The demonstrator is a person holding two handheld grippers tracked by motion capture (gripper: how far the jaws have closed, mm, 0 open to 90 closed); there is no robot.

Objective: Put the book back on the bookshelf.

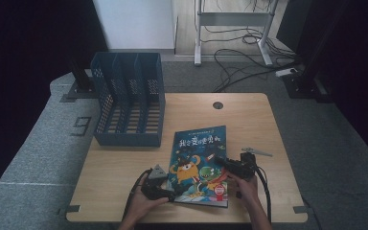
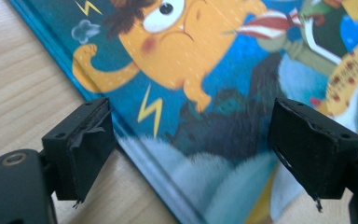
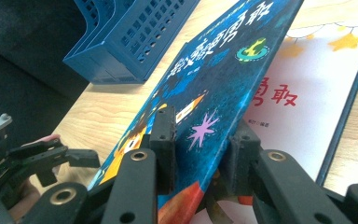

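Note:
A picture book [image 1: 199, 158] with a blue cartoon cover lies at the front middle of the wooden table [image 1: 124, 167]. My right gripper [image 1: 220, 162] reaches in from the book's right edge. In the right gripper view it [image 3: 200, 140] is shut on the front cover [image 3: 214, 84], which is tilted up off a white inner page [image 3: 307, 93]. My left gripper [image 1: 170, 191] sits at the book's lower left corner. In the left gripper view it [image 2: 191, 140] stands open, one jaw over the table and the other over the book [image 2: 205, 70], with the spine edge between them.
A blue slotted file rack [image 1: 129, 100] stands at the table's back left, also in the right gripper view [image 3: 126, 37]. A small grey object [image 1: 256, 152] lies right of the book. A round cable hole [image 1: 217, 105] sits near the far edge.

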